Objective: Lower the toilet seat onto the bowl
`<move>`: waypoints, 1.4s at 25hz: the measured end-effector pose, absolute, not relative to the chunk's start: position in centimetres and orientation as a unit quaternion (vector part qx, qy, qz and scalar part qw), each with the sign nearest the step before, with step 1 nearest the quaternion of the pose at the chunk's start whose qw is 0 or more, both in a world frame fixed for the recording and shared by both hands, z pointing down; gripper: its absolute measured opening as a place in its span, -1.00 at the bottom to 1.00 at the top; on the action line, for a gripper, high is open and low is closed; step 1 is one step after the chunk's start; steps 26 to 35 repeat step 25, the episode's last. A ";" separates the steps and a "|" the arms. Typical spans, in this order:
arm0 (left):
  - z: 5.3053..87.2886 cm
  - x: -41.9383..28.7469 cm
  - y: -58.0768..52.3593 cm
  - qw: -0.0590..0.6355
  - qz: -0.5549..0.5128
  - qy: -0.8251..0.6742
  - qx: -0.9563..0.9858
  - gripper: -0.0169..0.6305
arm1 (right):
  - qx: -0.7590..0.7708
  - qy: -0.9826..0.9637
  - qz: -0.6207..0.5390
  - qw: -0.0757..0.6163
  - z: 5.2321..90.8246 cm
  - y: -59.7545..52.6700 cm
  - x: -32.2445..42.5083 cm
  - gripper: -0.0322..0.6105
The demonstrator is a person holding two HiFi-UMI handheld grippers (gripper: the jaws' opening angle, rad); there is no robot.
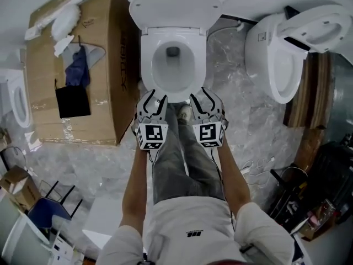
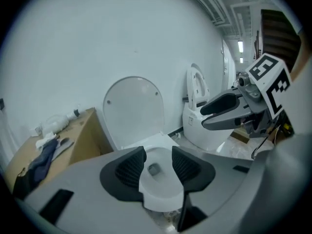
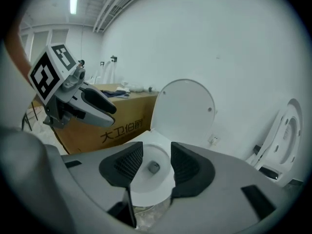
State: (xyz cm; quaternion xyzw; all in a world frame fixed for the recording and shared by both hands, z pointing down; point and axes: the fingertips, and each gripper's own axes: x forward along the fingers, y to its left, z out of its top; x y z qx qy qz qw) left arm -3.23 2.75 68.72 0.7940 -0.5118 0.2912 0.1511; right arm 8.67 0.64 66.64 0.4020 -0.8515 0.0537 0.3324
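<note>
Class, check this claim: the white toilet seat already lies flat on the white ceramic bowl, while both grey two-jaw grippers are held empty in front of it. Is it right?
No. The white toilet seat stands upright behind the white ceramic bowl, as the left gripper view shows. The grey two-jaw left gripper and right gripper are indeed held empty in front of it.

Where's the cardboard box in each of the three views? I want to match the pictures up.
Head view: the cardboard box fills the upper left, reaching the top edge.
Left gripper view: the box sits at the lower left.
Right gripper view: the box is left of centre, its printed side showing.
Shared landmark: the toilet bowl, upper centre in the head view, low centre in the left and right gripper views.
</note>
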 end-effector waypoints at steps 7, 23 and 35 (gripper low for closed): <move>59.6 -2.0 2.6 0.131 0.251 -0.532 0.798 -0.37 | 0.433 -0.853 0.058 0.285 57.5 0.8 9.6 -0.35; 45.7 0.8 3.5 0.072 0.211 -0.555 0.801 -0.44 | 0.445 -0.865 0.032 0.230 44.8 2.0 12.6 -0.37; 44.6 0.7 3.7 0.068 0.207 -0.559 0.800 -0.44 | 0.446 -0.865 0.032 0.227 43.9 2.3 12.7 -0.38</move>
